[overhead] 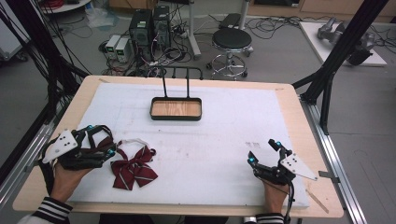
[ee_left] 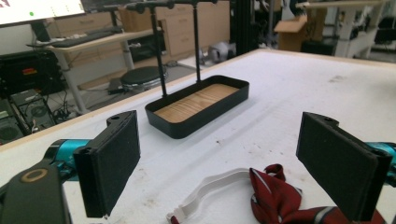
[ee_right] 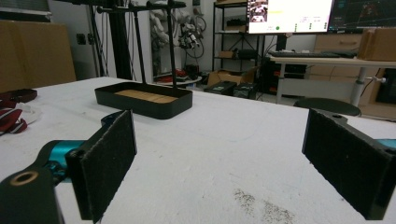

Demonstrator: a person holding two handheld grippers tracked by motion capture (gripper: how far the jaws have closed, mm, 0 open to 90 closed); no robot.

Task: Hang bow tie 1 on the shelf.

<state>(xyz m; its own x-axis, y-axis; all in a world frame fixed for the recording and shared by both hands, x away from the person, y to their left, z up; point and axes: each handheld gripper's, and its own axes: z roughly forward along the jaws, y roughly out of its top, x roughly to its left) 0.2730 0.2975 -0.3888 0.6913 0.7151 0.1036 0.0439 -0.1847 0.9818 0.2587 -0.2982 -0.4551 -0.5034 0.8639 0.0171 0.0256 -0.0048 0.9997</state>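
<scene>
A: What's cut off?
B: In the left gripper view the bow tie point(ee_left: 285, 198) runs off the bottom edge, its right part behind a jaw. In the right gripper view its left side point(ee_right: 10, 117) leaves the frame.
A: And the rack?
B: The tray stand's point(ee_left: 198, 105) top crossbar is cropped.
</scene>
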